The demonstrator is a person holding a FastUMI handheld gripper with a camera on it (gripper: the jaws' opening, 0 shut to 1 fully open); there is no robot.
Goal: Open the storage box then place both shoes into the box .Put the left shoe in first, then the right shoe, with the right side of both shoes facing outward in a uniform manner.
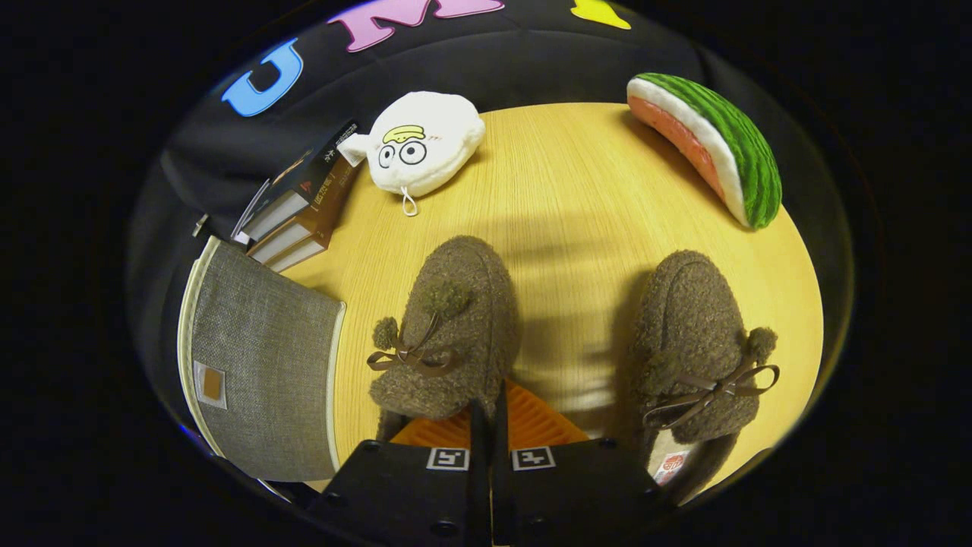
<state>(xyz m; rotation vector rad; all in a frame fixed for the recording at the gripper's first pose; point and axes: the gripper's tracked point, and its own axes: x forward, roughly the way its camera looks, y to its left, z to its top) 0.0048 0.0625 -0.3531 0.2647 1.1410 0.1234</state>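
Gripping the left shoe's (448, 334) collar, the tongs (490, 414) are closed; labels unreadable.

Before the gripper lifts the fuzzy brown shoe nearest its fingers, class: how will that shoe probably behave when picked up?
The brown shoe looks soft and fleecy, so it will probably squash and sag rather than stay stiff. Its fuzzy surface should resist slipping. The gripper, fingers together just short of its heel, could snag the bow.

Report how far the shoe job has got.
Done: nothing visible. The storage box beside the shoes looks closed. In hand: the gripper has its fingers together over the near edge of one brown shoe; whether they pinch it is unclear. Left: opening the box, then boxing both shoes, including the other shoe.
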